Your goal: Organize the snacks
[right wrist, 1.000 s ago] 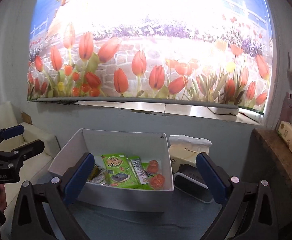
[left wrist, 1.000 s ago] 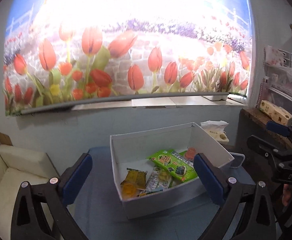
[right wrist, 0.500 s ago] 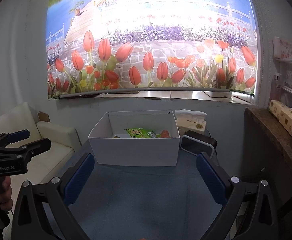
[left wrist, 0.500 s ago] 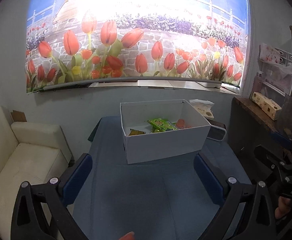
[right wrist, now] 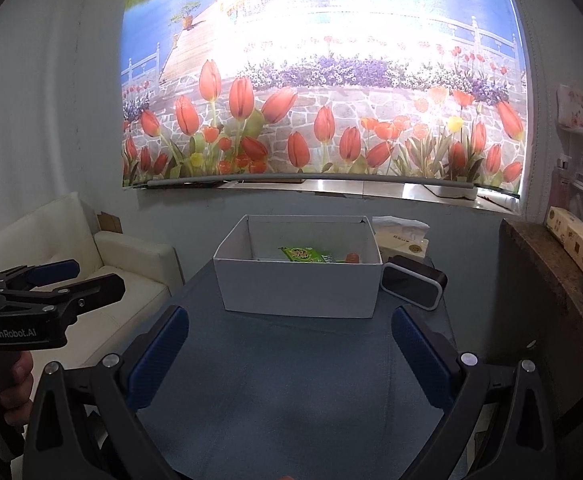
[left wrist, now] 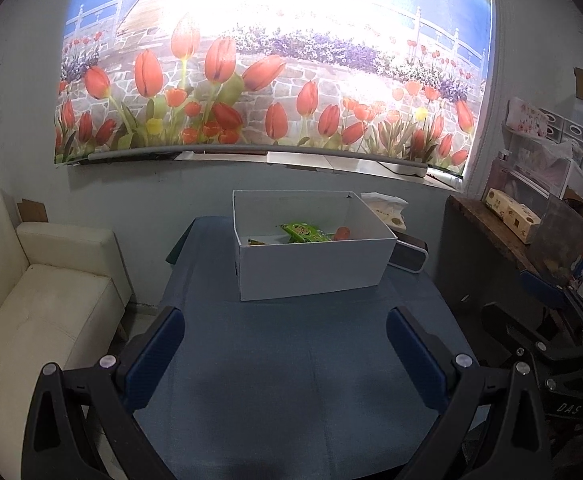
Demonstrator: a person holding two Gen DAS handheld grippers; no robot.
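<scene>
A white cardboard box [left wrist: 311, 268] stands at the far end of the blue-covered table [left wrist: 291, 380]; it also shows in the right wrist view [right wrist: 297, 286]. Inside it I see a green snack packet [left wrist: 301, 233] and an orange-red snack [left wrist: 342, 232]; the same green packet [right wrist: 301, 255] and orange snack [right wrist: 352, 257] show in the right wrist view. Other contents are hidden behind the box wall. My left gripper [left wrist: 285, 354] is open and empty, well back from the box. My right gripper [right wrist: 289, 354] is open and empty too, held to its right.
A tissue pack [left wrist: 385, 208] and a dark speaker-like device [right wrist: 413, 286] sit right of the box. A white sofa [left wrist: 39, 292] stands left of the table. A dark wooden shelf [left wrist: 503, 236] with a carton is at right. A tulip poster covers the wall.
Both grippers have pulled back and up from above the box; the box now looks smaller and farther. Both stay open and empty.
</scene>
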